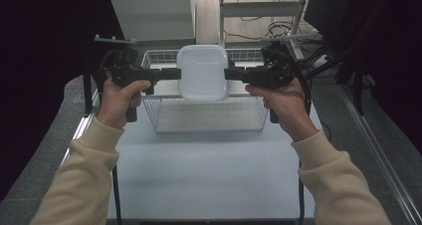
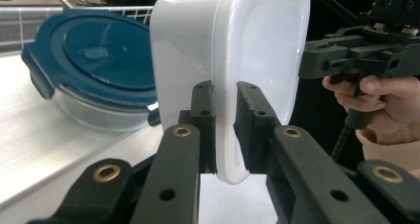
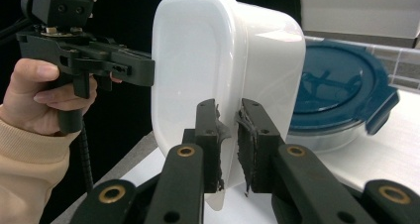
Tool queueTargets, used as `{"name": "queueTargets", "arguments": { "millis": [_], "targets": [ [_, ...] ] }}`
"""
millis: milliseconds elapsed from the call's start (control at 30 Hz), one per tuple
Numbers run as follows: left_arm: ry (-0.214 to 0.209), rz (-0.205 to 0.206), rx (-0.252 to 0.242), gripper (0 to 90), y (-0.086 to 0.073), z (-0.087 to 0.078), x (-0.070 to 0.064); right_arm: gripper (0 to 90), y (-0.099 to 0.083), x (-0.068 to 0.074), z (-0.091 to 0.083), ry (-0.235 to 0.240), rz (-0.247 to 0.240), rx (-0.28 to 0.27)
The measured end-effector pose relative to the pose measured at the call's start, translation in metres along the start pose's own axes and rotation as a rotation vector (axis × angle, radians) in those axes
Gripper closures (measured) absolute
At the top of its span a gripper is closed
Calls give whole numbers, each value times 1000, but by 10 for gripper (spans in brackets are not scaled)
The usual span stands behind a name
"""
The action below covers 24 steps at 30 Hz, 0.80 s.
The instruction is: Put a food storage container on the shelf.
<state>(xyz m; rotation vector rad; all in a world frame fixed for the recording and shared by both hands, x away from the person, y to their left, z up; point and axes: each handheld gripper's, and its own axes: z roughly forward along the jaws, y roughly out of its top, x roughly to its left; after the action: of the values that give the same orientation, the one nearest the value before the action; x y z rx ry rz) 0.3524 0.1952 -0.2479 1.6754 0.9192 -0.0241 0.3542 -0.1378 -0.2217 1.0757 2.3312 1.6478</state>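
Note:
A white square plastic container [image 1: 203,73] hangs in the air over a wire basket [image 1: 209,130], held from both sides. My left gripper [image 1: 178,74] is shut on its left rim, my right gripper [image 1: 227,74] on its right rim. In the left gripper view the jaws [image 2: 225,130] pinch the thin rim of the container [image 2: 257,50], with the right gripper [image 2: 317,65] across from it. The right gripper view shows its jaws [image 3: 229,144] clamped on the opposite rim of the container [image 3: 198,60], facing the left gripper [image 3: 143,70].
A round glass container with a dark blue clip lid [image 2: 99,60] [image 3: 337,85] sits behind the white one, inside the basket. The pale table [image 1: 209,165] stretches toward the person. A metal rack with cables [image 1: 268,16] stands at the back, with dark curtains on both sides.

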Motion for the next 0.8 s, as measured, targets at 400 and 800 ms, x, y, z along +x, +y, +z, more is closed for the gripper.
{"name": "queueTargets", "arguments": {
  "millis": [400, 800],
  "targets": [
    [-12, -72, 17, 796, 31, 11, 20, 787, 32, -20, 10, 4, 55, 16],
    [-66, -213, 52, 800, 46, 29, 60, 775, 42, -55, 36, 12, 176, 63]
  ]
}}
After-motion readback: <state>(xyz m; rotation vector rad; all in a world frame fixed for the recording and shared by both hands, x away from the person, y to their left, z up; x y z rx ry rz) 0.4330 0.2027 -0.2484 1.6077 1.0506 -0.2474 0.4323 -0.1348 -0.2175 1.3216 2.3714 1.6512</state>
